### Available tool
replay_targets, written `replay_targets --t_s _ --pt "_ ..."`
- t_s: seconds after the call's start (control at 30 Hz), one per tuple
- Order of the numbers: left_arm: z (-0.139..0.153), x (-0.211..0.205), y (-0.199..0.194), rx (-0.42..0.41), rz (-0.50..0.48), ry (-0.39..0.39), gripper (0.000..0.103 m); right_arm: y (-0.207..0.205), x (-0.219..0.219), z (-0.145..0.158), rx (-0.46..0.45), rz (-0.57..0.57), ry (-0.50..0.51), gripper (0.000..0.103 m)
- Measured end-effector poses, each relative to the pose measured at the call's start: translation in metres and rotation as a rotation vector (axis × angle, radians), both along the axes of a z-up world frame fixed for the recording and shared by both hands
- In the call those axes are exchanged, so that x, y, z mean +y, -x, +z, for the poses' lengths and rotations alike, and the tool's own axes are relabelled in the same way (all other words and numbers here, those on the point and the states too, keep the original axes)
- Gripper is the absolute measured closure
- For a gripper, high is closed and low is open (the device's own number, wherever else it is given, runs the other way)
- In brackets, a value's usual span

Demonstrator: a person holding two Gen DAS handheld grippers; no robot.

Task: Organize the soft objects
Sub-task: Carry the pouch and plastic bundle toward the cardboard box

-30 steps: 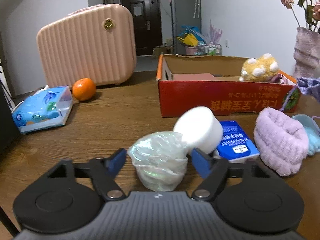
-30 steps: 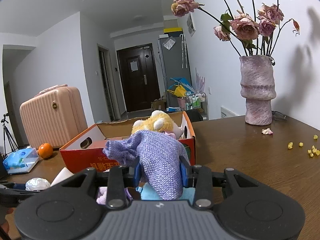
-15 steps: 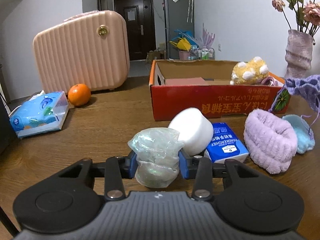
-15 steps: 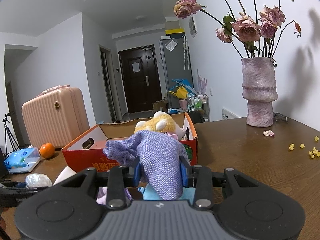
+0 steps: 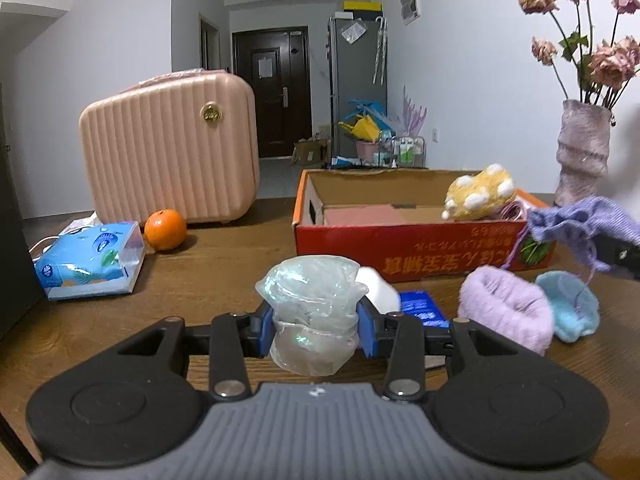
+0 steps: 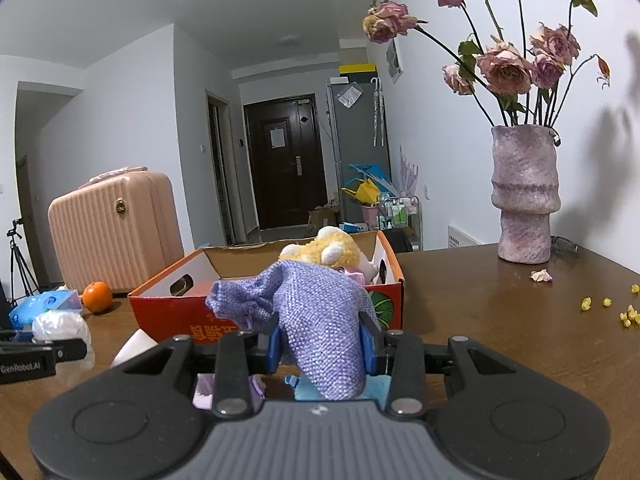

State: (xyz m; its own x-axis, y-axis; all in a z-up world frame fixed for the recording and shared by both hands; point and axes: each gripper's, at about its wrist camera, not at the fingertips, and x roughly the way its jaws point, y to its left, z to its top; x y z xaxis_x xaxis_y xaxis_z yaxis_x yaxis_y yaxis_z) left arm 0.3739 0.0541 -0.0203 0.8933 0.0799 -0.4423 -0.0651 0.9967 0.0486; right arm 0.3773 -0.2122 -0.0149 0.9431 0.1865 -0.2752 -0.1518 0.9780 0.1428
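My left gripper [image 5: 316, 330] is shut on a crumpled clear plastic bag [image 5: 314, 312] and holds it above the table. My right gripper [image 6: 322, 342] is shut on a purple knitted pouch [image 6: 320, 320], held in front of the red cardboard box [image 6: 192, 312]. The box [image 5: 420, 258] holds a yellow plush toy [image 5: 480, 196]. On the table lie a lilac fluffy band [image 5: 506, 312], a light blue fluffy piece [image 5: 570, 310], a white roll [image 5: 378, 290] and a blue tissue pack [image 5: 420, 310].
A pink suitcase [image 5: 172, 148], an orange [image 5: 165, 229] and a blue tissue box [image 5: 90, 260] stand at the left. A purple vase [image 6: 524, 196] with dried roses stands at the right, with petals and yellow crumbs [image 6: 608, 308] near it.
My left gripper closed on the plastic bag and lifted it off the table. My right gripper, with the purple pouch, rose slightly and stays near the box.
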Motion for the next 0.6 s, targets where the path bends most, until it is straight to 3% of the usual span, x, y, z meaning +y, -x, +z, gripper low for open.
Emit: replay_targets --t_s 0.6 --pt "0.024 -0.039 0.016 -0.086 -0.031 0.054 0.062 0.011 0.019 0.006 -0.067 0.015 0.002 0.067"
